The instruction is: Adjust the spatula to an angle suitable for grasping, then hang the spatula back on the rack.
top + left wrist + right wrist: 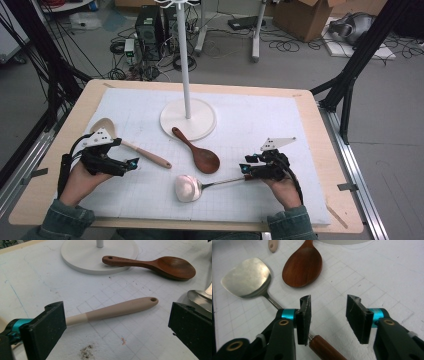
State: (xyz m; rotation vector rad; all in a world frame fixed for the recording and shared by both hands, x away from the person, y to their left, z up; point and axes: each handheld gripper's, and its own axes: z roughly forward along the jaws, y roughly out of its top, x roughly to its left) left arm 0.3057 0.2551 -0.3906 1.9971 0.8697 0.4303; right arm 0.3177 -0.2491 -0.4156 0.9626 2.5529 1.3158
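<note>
A beige spoon (130, 145) lies on the white mat, its handle (120, 309) pointing away from my left gripper (134, 164). That gripper (116, 308) is open, jaws wide apart, low over the mat just short of the handle. A metal turner (189, 188) with a wooden handle (324, 350) lies at the front. Its blade (247, 277) faces left. My right gripper (245, 169) is open (328, 298); the turner's shaft runs under its left jaw and nothing sits between the pads. A dark wooden spoon (200, 155) rests in the middle.
A white stand's round base (188, 120) sits at mid-table with its pole rising; the dark spoon's (162, 265) handle tip rests on the base's rim (82, 255). The mat (260, 115) covers most of the wooden table (330, 150). Crumbs (86, 352) lie near the left gripper.
</note>
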